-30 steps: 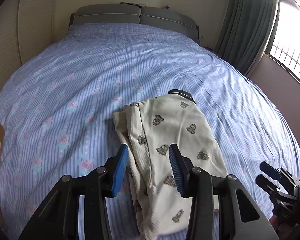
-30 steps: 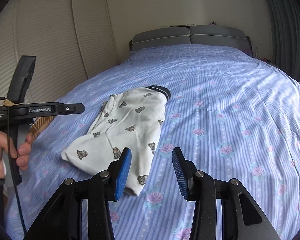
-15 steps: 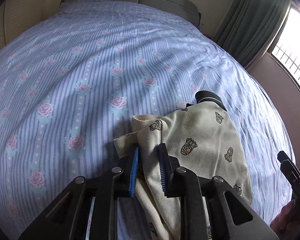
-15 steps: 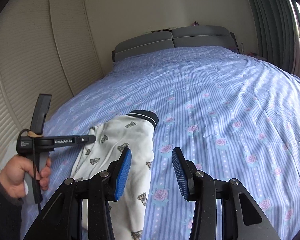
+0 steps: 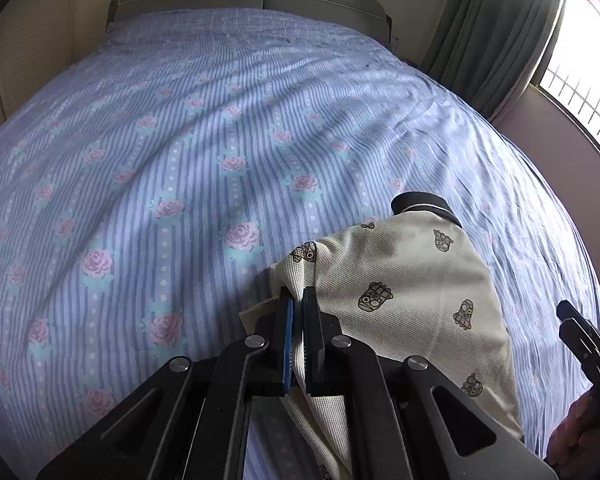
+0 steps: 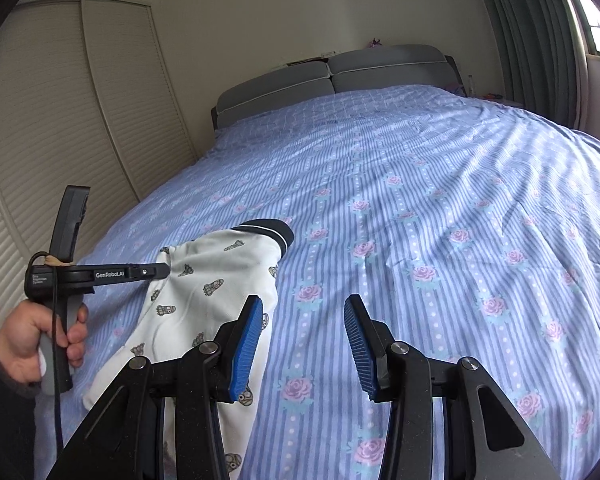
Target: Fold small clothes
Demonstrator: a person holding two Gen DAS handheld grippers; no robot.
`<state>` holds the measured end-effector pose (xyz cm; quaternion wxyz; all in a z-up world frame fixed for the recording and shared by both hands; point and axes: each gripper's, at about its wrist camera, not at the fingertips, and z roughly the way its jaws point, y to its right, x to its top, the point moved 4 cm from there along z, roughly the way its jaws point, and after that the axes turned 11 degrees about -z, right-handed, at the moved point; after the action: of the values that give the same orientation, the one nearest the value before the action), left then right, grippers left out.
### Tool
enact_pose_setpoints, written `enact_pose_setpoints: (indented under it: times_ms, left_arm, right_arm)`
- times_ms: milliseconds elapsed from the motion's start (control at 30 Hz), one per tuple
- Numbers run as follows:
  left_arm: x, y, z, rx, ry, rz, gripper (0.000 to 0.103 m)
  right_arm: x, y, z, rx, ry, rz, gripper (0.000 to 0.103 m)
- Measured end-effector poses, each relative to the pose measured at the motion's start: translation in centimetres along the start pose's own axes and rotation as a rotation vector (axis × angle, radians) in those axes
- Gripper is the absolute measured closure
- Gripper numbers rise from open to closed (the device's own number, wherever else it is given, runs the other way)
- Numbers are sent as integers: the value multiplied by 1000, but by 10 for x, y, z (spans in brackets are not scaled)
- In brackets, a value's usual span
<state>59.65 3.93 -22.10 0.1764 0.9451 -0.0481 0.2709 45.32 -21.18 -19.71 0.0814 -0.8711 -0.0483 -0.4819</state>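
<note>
Readable writing: "GenRobot.AI" in white on the black body of the left tool (image 6: pixel 165 270), seen from the right wrist view; smaller white lettering on the same body, too small to read. No readable writing elsewhere.

Left tool (image 5: pixel 298 300): clamped narrow on a fold at the left edge of the cream printed garment (image 5: pixel 412 292), cloth pinched between both blue pads. Gripped by a left hand (image 6: pixel 40 344) around the grey handle, dark sleeve at the wrist.

Right tool (image 6: pixel 304 344): moderately wide, nothing between the pads, held above the bed (image 6: pixel 440 208) just right of the garment's right edge, not touching cloth as far as visible.

Garment location: flat on the near left part of the bed's blue striped rose-print sheet, dark ribbed cuff with a white line (image 6: pixel 274 230) pointing toward the headboard (image 6: pixel 332 80).

Changes against one second ago: left tool then open and hovering over the garment's near end, now closed on the fold, jaws having just been closing around the cloth. Garment larger and nearer in both views. Right tool opening unchanged; more wall and headboard in its view than earlier.

Counts: two tools, one garment, one cuff visible, one bed, two grey headboard cushions, one green curtain (image 5: pixel 488 36), one window (image 5: pixel 580 76), louvred wardrobe doors (image 6: pixel 60 128) at left.
</note>
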Motion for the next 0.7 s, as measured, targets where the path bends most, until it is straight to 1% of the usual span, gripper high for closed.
enact_pose_setpoints:
  times_ms: [67,167,233,333,400,467,533,600,700]
  left_arm:
    - [-5,4,-2,2,-3,18,96]
    - [-18,10,-22,-11,19,6,92]
    - [-32,17,-40,-19,40,-5,79]
    - [-65,32,-61,-30,47,10,75]
    - [-90,38,-66,-28,26,17,74]
    - [-112,37,-64,20,6,23,74]
    - [-126,26,-63,52,3,-9,74]
    - [-136,15,-65,37,9,-62,73]
    - [-144,12,-66,37,28,-72,73]
  right_arm:
    - [-2,-3,4,0,-15,-16,60]
    - [-4,-6,6,39,-27,-23,60]
    - [-5,-9,7,63,-35,-38,60]
    - [-9,-17,10,98,-74,-80,60]
    - [-12,-22,12,106,-93,-115,60]
    - [-16,-27,12,115,-114,-150,60]
    - [-21,-33,12,104,-131,-195,60]
    - [-26,-38,11,96,-146,-237,60]
    - [-32,-43,13,92,-173,-269,60]
